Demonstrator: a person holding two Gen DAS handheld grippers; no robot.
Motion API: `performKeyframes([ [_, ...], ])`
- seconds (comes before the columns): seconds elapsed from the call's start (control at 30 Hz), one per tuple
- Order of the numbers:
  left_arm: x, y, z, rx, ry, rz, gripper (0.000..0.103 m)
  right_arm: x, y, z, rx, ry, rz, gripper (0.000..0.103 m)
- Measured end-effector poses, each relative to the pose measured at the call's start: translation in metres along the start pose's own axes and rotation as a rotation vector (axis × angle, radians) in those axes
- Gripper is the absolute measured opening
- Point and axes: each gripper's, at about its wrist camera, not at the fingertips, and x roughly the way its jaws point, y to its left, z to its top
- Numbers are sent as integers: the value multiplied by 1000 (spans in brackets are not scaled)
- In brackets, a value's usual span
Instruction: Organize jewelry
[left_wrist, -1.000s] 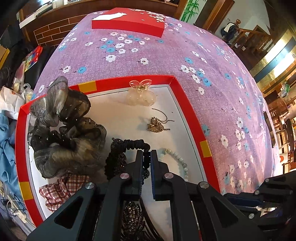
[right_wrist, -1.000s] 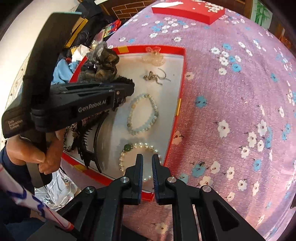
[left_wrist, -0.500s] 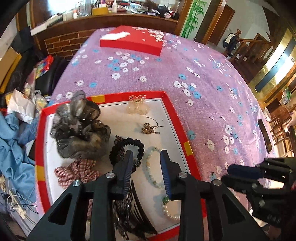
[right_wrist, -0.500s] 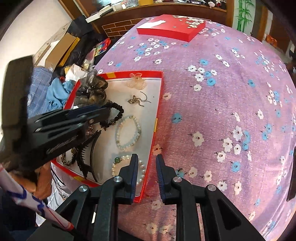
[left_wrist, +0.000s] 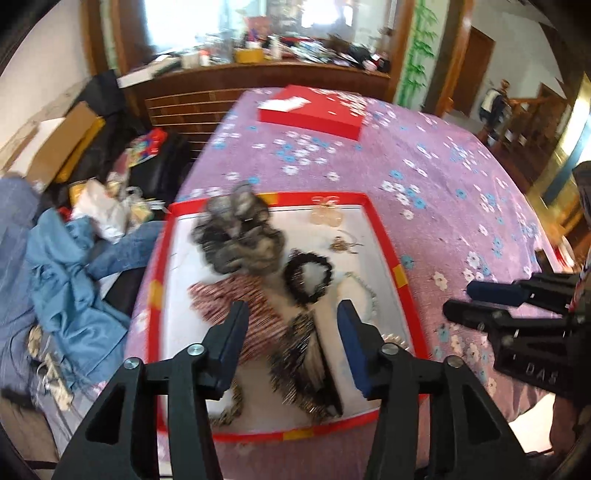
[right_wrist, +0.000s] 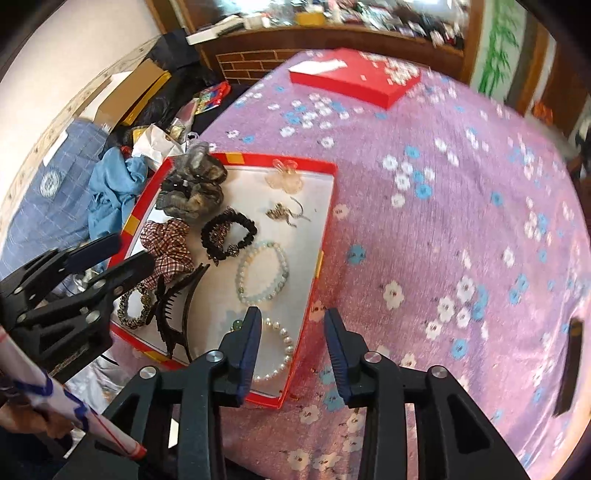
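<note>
Left wrist view, left to right: blue cloth (left_wrist: 62, 266) heaped at the left edge, off the table. Centre, a red-rimmed tray (left_wrist: 384, 236) on a purple flowered tablecloth (left_wrist: 443, 177). In the tray, a grey gauze scrunchie (left_wrist: 236, 236) upper left, a checked scrunchie (left_wrist: 236, 306) below it, a black bead bracelet (left_wrist: 308, 275) in the middle, a pale bead bracelet (left_wrist: 369, 295) just right of that, a dark hair claw (left_wrist: 314, 365) low in the centre. Left gripper (left_wrist: 291, 325) above the tray, jaws apart and just been opening, nothing clamped, hair claw seen between the fingers. Red box (left_wrist: 310, 112) at upper centre, well apart from the tray.

Right wrist view, left to right: left gripper at the left edge, over the tray's near corner. Pearl bracelet (right_wrist: 280, 347) at the tray's lower end, partly hidden behind the left finger (right_wrist: 245, 347). Right gripper (right_wrist: 291, 350) straddling the tray's right rim, jaws apart and just been opening, holding nothing. Dark flat object (right_wrist: 570, 365) on the cloth at the far right edge; blurred, kind unclear.
</note>
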Motion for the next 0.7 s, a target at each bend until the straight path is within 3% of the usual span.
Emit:
performKeyframes([
  [0.17, -17, 17, -24, -57, -9, 64, 51, -8, 20, -1, -94, -43, -44, 48],
  [0.3, -37, 27, -34, -81, -60, 163, 53, -19, 39, -6, -203, -113, -125, 56],
  [0.4, -52, 31, -34, -92, -104, 218, 64, -32, 57, -14, -308, -191, -212, 71],
  [0.53, -74, 30, -32, -87, -175, 301, 86, -44, 70, -19, -393, -257, -251, 75],
  [0.6, -80, 29, -30, -85, -195, 314, 92, -48, 73, -21, -414, -276, -256, 81],
  [0.7, -83, 25, -25, -81, -204, 342, 92, -51, 76, -23, -442, -289, -256, 81],
])
